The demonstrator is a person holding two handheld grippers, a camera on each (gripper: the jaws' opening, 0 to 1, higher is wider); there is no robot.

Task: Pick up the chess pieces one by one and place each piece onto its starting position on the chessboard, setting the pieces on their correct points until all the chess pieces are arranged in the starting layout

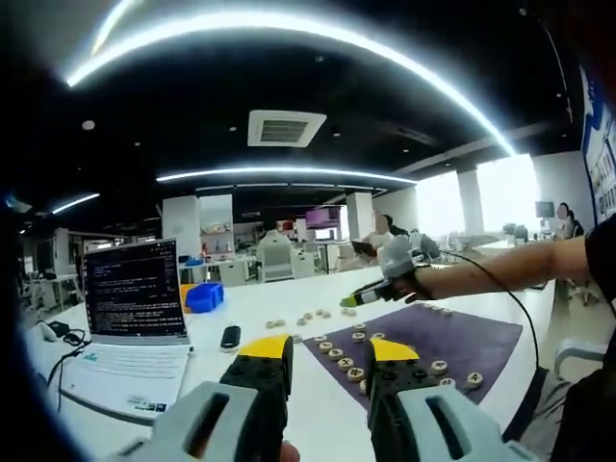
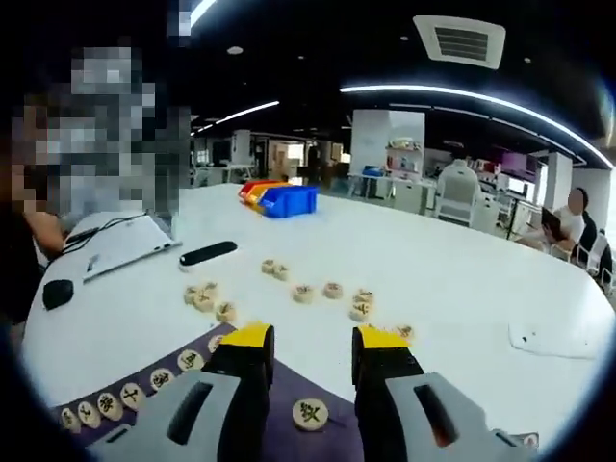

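Note:
Round wooden chess pieces with black characters lie in a loose scatter [image 2: 303,292] on the white table. Others stand in a row [image 2: 125,397] along the edge of the purple chessboard mat [image 2: 289,443]. My right gripper [image 2: 313,337] is open over the mat's near edge; one piece [image 2: 310,414] lies flat on the mat between its jaws, untouched. In the left gripper view my left gripper [image 1: 329,351] is open and holds nothing, just short of the mat [image 1: 462,332] and its row of pieces [image 1: 345,363]. Farther off, the right gripper [image 1: 348,301] hangs above the loose pieces [image 1: 308,316].
An open laptop [image 1: 135,289] on papers stands to the left, with a black remote [image 1: 231,337] and a blue bin [image 1: 204,296] near it. Also on the table are a mouse [image 2: 58,294], the remote [image 2: 207,253] and bins [image 2: 289,199]. A person sits at the left.

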